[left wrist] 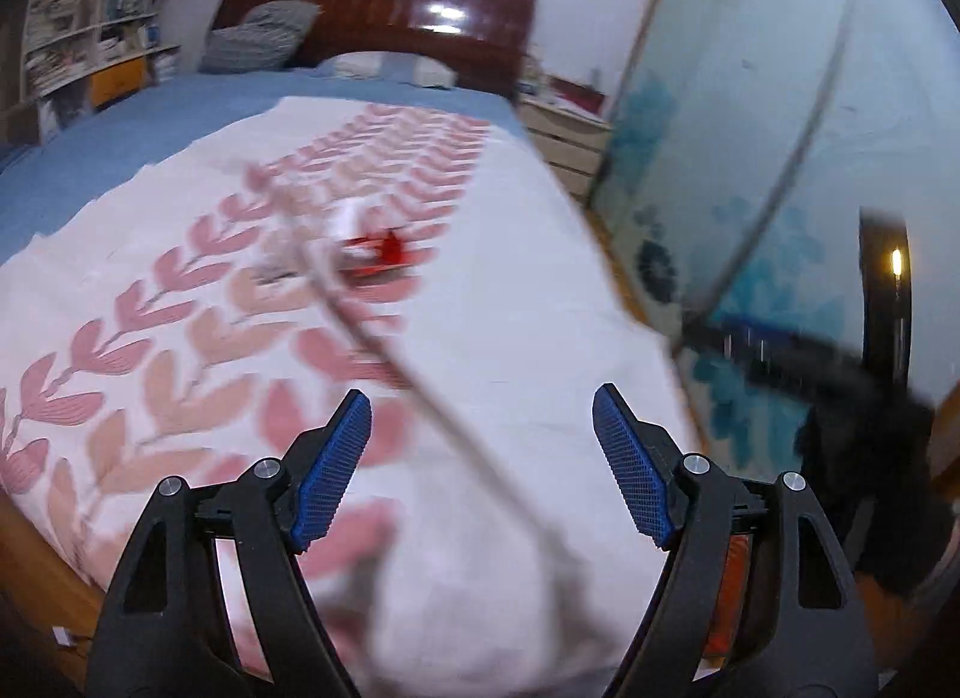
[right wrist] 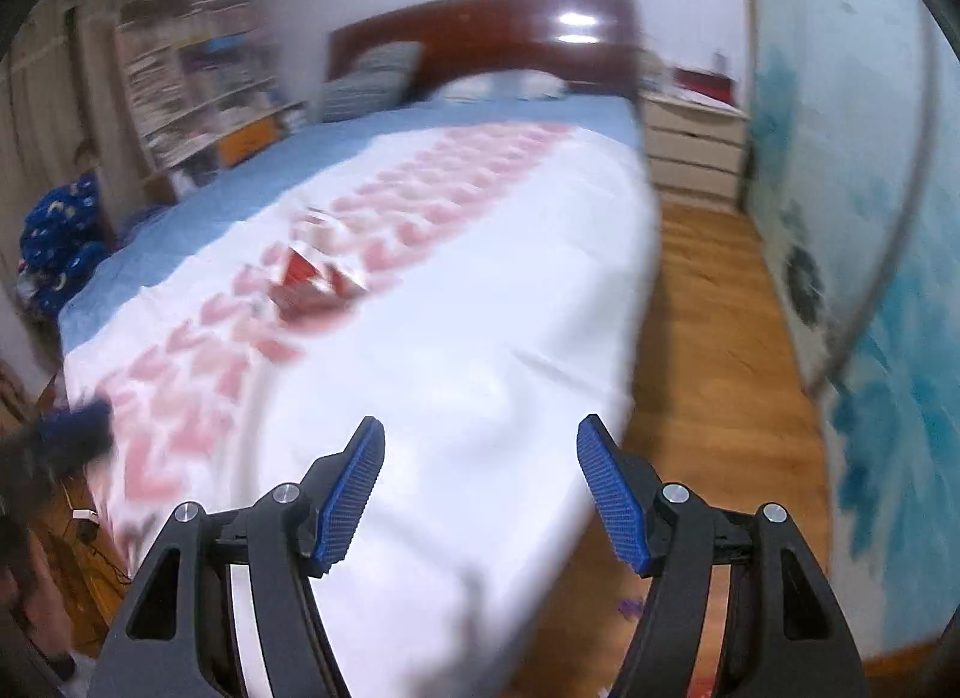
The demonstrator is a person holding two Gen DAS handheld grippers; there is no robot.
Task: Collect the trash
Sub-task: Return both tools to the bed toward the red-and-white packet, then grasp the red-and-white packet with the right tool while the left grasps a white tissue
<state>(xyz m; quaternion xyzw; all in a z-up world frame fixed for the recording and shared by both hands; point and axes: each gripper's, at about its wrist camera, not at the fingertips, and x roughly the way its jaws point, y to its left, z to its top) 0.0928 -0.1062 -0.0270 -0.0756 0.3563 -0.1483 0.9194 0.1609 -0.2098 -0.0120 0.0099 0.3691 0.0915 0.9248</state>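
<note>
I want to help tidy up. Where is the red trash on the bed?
The red trash lies mid-bed on the white cover with pink leaves, left of center in the right wrist view, beside a blurred white scrap.

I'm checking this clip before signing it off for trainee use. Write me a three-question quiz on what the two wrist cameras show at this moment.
1. True or false: the left hand-held gripper holds a piece of trash.
2. The red and white crumpled wrappers lie on: A) the wooden floor B) the white bed cover with pink leaf pattern C) the cream drawer chest.
3. Fill in: the right hand-held gripper has its jaws ____.

Key: 1 false, its jaws are open and empty; 2 B; 3 open.
</note>
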